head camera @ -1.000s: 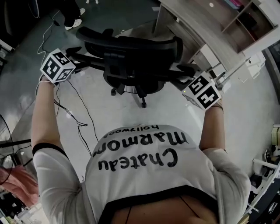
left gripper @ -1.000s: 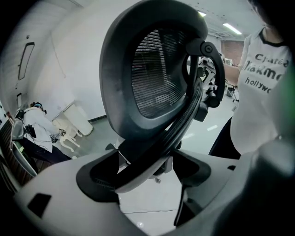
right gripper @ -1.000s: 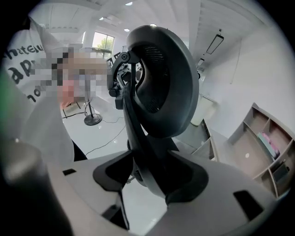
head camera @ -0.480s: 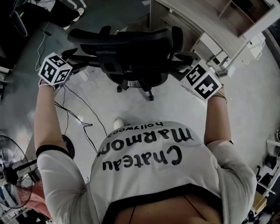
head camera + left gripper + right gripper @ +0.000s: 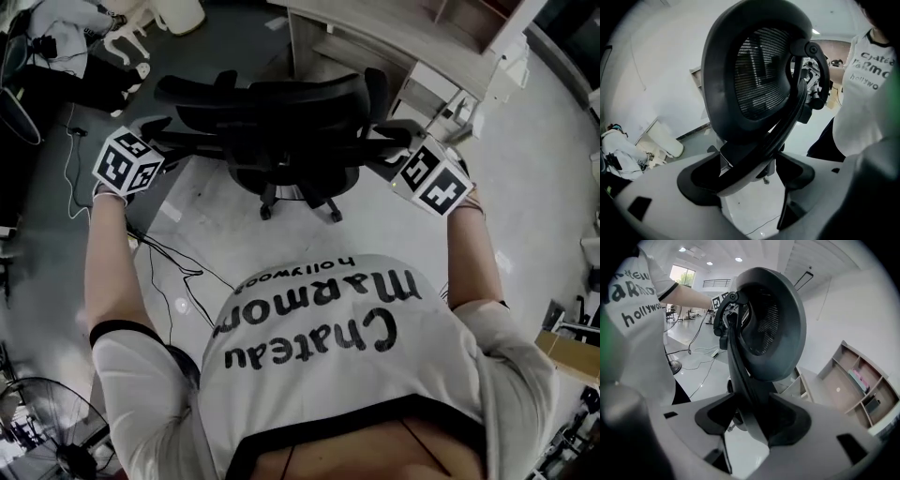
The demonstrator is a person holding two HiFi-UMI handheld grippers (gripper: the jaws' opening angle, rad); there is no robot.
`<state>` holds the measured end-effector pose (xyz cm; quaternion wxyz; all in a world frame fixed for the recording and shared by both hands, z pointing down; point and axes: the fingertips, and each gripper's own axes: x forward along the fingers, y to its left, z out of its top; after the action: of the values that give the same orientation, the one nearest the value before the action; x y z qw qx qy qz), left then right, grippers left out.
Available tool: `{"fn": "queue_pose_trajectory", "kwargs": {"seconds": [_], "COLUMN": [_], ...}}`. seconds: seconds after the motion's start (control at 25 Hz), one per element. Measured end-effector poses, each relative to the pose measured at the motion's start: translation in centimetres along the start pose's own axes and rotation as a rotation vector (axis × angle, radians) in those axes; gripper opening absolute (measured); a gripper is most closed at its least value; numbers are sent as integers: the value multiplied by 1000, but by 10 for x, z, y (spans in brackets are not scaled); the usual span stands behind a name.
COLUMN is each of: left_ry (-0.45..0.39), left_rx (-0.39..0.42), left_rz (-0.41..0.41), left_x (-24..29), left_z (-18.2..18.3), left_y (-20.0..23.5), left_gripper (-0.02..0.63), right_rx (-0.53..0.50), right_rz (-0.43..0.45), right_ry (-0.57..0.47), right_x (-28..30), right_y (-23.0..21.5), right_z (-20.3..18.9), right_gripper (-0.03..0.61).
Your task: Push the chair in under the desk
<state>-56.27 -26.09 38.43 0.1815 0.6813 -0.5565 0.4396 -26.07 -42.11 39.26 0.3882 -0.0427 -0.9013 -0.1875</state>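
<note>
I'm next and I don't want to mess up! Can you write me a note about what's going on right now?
Left gripper: fingers shut on the back frame of the chair.
Right gripper: fingers have just closed a little further on the frame's other side.
Chair: in front of the desk, back toward you, not under it yet.
Done: both grips.
Left: push the chair in under the desk.

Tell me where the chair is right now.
Head view, top centre: the chair stands on the floor directly ahead of the person, close to the desk at the upper right.
</note>
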Motion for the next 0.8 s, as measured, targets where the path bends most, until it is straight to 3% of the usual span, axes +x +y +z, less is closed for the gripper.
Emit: {"fn": "queue_pose_trajectory", "kwargs": {"seconds": [0.12,0.24,0.48,0.64,0.72,0.8], "left_ry": [-30,-26,23,100,173,238], "left_rx": [-53,-70,-7,25,59,125], "left_rz": [52,88,64,69,125,251], "left_x": [-5,-13,0,8,12,13], "left_z": [-9,-10,-6,-3,-6,-8], "left_y": [-12,-8,2,6,11,20], "left_gripper": [353,353,357,365,365,364], "right_rx": [-62,-61,0,19,23,29], "right_rz": [29,43,-36,-63,-62,-60], "right_ry": [-30,-59,-56,-52,-48,-48], "right_x": [5,11,9,4,1,-3], "right_y": [-13,-24,-9,-5,-2,3], "right_z": [2,10,6,5,5,6], "right_gripper": [233,243,249,249,245,241]}}
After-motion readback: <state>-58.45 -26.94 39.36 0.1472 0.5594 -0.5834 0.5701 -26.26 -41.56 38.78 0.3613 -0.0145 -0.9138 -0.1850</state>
